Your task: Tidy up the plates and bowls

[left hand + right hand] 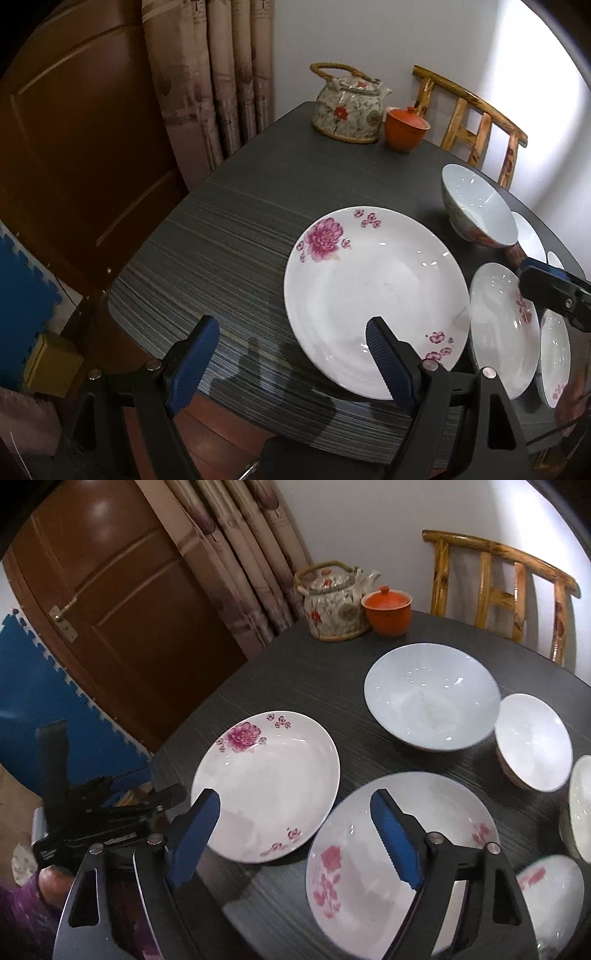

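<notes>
A large white plate with purple flowers [373, 295] [269, 782] lies on the dark table [240, 229] near its front edge. My left gripper [291, 365] is open and empty, its right finger over that plate's near rim. My right gripper [295, 834] is open and empty, above the gap between the purple-flower plate and a pink-rose plate [388, 867] [502, 328]. A third flowered plate [550, 897] lies at the right. A large white bowl [432, 701] [480, 206], a smaller bowl [532, 742] and another bowl [581, 805] stand behind.
A floral teapot [347, 107] [336, 605] and an orange lidded cup [404, 127] [388, 609] stand at the table's far side. A wooden chair [476, 122] [509, 587] is behind the table. A brown door [122, 590] and curtains [214, 81] are to the left.
</notes>
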### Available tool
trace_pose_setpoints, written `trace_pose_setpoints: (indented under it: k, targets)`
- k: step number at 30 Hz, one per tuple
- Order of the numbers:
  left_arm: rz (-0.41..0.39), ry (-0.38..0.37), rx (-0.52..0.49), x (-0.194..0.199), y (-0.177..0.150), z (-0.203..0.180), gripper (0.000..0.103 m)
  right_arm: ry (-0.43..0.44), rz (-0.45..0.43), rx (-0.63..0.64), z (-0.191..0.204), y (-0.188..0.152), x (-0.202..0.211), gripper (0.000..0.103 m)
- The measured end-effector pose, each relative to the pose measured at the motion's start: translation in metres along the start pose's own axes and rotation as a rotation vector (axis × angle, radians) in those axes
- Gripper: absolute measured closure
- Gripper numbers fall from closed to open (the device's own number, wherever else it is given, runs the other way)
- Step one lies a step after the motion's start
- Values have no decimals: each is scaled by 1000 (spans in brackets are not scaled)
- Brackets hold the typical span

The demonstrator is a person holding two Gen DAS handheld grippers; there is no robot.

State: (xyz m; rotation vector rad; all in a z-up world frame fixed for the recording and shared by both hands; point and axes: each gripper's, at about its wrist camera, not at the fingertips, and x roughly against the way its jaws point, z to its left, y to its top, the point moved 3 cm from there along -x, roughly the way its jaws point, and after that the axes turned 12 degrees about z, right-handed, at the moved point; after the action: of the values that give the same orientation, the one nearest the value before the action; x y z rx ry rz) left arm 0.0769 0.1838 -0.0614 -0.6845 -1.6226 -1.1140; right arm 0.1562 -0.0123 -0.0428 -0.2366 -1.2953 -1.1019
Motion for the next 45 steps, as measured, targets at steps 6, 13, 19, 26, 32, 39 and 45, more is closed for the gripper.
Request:
trace_pose_setpoints:
  k: [6,13,19,26,32,39,45]
  targets:
    - [36,-16,19,-11,2,4,19,16,54,13,2,20,-29,34]
    - [88,-47,37,-28,2,6,19,1,128,6,-15,31,-59,34]
    - [106,-45,43,-37,4,8,19,4,188,7,-22,41,-80,47]
    - [115,-5,-20,-46,2,1,28,1,243,2,-23,48,-98,61]
    - [169,-120,-39,-59,-1,-4,80,-26,302,-14,-28,45,-112,81]
    - [153,-104,-43,-60,-2,-3,82,-29,298,-37,-37,46,-115,91]
    - [144,-81,-15,-60,10,5,84,1,285,-66,-39,44,-115,92]
